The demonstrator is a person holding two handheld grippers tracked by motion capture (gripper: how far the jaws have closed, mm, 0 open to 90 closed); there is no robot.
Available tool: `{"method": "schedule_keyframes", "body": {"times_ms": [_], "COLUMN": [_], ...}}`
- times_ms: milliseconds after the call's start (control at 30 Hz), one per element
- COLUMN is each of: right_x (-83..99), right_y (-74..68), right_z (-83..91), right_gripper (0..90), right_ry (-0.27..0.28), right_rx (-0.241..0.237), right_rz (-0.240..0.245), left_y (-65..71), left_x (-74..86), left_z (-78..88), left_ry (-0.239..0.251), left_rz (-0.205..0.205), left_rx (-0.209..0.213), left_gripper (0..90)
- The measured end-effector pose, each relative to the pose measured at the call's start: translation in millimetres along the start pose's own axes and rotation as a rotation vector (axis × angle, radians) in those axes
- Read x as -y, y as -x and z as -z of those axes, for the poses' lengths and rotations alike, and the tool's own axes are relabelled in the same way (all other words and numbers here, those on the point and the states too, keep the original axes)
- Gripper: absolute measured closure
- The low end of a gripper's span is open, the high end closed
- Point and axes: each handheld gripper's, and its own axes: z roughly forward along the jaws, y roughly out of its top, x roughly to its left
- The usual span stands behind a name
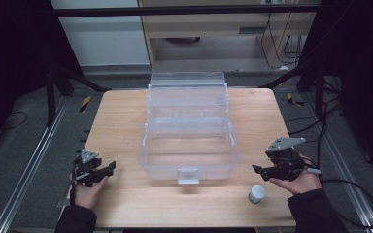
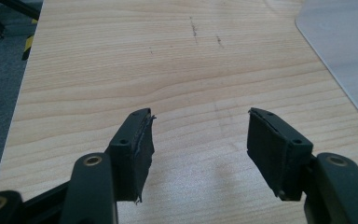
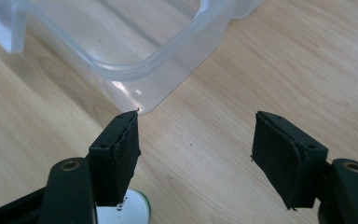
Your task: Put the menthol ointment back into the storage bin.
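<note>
Resting at the near edge of the wooden tabletop [image 1: 126,194], the person's two hands each hold a tool. The left hand-held gripper [image 1: 108,169] sits low over the near left part of the wood, its jaws spread apart with nothing between them; in the left gripper view [image 2: 200,133] bare wood grain shows through the gap. The right hand-held gripper [image 1: 258,170] hovers over the near right part, jaws likewise apart and empty, as the right gripper view [image 3: 195,135] shows.

Just in front of the right hand, near the tabletop's front edge, stands a small white cylindrical container [image 1: 257,193]; in the right gripper view it peeks out beneath the left jaw, with a green edge [image 3: 135,207].

Between the two hands and farther back, a clear plastic box [image 1: 189,145] lies at the middle of the tabletop, a latch tab on its near wall. Its lid is swung open toward the far side, and stepped transparent trays rise behind the main compartment. A rounded corner of it appears close ahead in the right gripper view [image 3: 158,84], and an edge at upper right in the left gripper view [image 2: 345,46].

Beyond the tabletop, grey floor, cables and a pale cabinet [image 1: 223,24] are seen.
</note>
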Motion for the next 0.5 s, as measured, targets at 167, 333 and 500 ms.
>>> {"method": "schedule_keyframes", "body": {"times_ms": [167, 333, 500], "right_x": [-0.4, 1.7, 3.9], "right_y": [-3.9, -7.6, -12.1], "right_z": [-2.2, -5.4, -7.3], "right_gripper": [32.9, 33.4, 33.7], "right_ry": [-0.063, -0.118, -0.146], "right_rx": [-0.028, -0.057, -0.073], "right_rz": [0.019, 0.046, 0.055], "left_y": [0.5, 0.2, 1.2], "left_x": [-0.1, 0.0, -0.1], "left_z": [-0.7, -0.7, -1.0], "left_ry": [-0.006, -0.008, -0.011], "left_rz": [-0.003, -0.002, -0.007], "left_rx": [0.003, 0.003, 0.006], "left_gripper": [40.3, 40.3, 40.3]}}
